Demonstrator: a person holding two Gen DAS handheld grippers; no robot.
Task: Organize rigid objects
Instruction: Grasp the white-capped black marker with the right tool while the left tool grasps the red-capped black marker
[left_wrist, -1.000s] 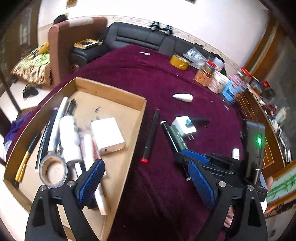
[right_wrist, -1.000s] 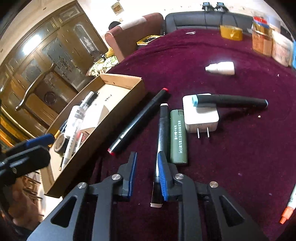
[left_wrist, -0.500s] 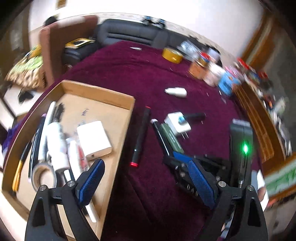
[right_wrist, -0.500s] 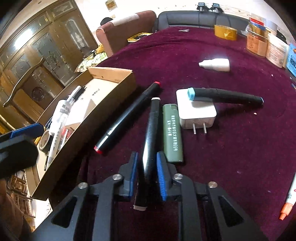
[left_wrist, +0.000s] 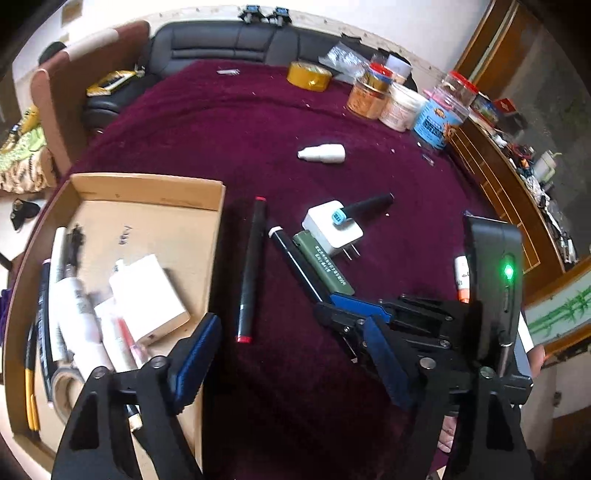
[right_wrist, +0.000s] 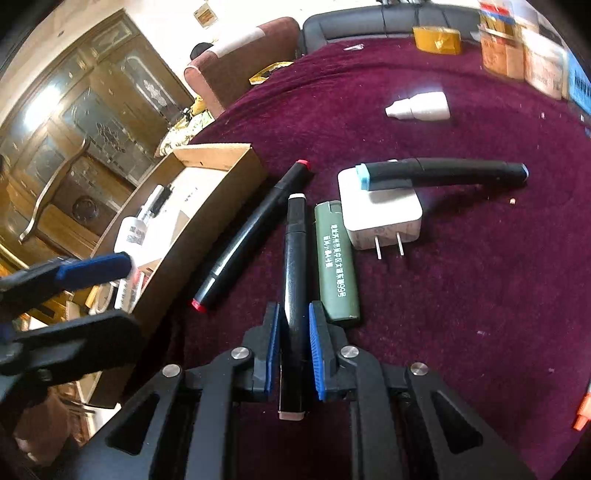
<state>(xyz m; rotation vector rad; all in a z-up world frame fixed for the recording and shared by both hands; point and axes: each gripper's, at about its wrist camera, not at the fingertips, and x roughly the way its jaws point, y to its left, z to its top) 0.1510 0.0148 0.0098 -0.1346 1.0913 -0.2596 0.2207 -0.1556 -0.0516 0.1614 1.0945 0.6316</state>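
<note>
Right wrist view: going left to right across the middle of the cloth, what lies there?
Cardboard box → red-capped marker → white-capped marker, clamped in the right tongs → green lighter → white charger.

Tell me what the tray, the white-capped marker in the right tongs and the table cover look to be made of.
Tray: brown corrugated cardboard, matte, with raw cut edges and a folded wall. White-capped marker: likely plastic, black and glossy, with a sheen along its barrel. Table cover: maroon fabric, seemingly velvet or plush, matte and lint-flecked.
</note>
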